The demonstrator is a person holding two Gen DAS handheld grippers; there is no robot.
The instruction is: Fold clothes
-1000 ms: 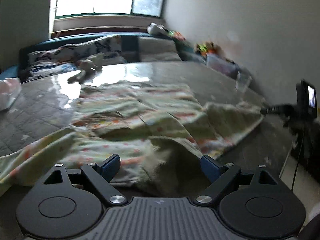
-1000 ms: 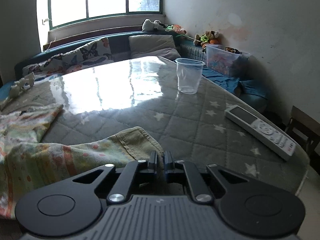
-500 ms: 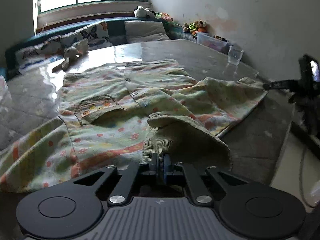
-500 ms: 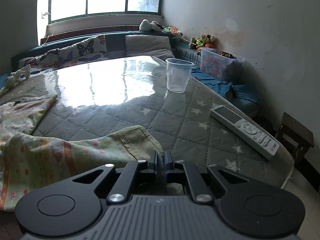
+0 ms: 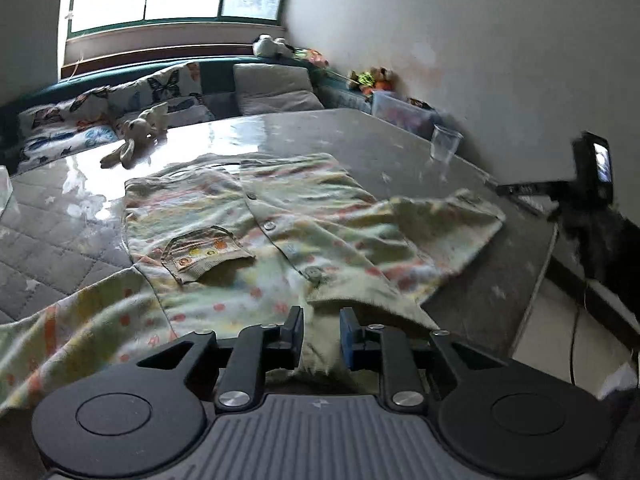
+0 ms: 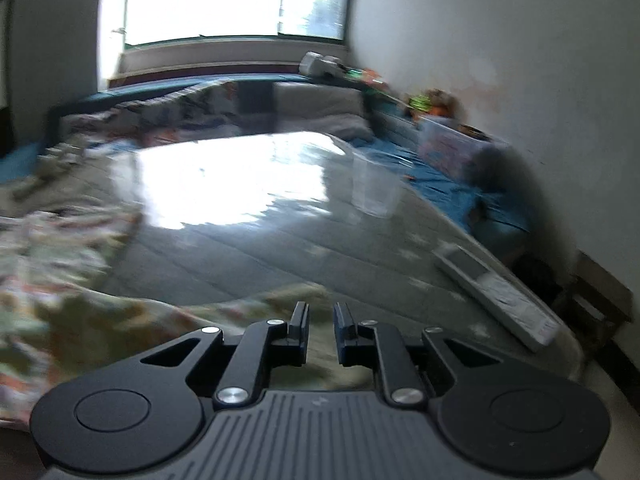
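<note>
Tabletop [image 5: 72,240]: quilted, glossy grey. Shirt [image 5: 256,236]: soft printed cotton, buttoned, patch pocket, spread flat at centre. Left tongs [image 5: 321,330]: spread, hem between them. Right tongs [image 6: 321,326]: spread over sleeve. Cup [image 6: 374,188]: clear plastic, 1 o'clock.

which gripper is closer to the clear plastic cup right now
Right. The right gripper sits near the table edge with the clear plastic cup just ahead. From the left gripper, the cup stands far across the shirt.
</note>
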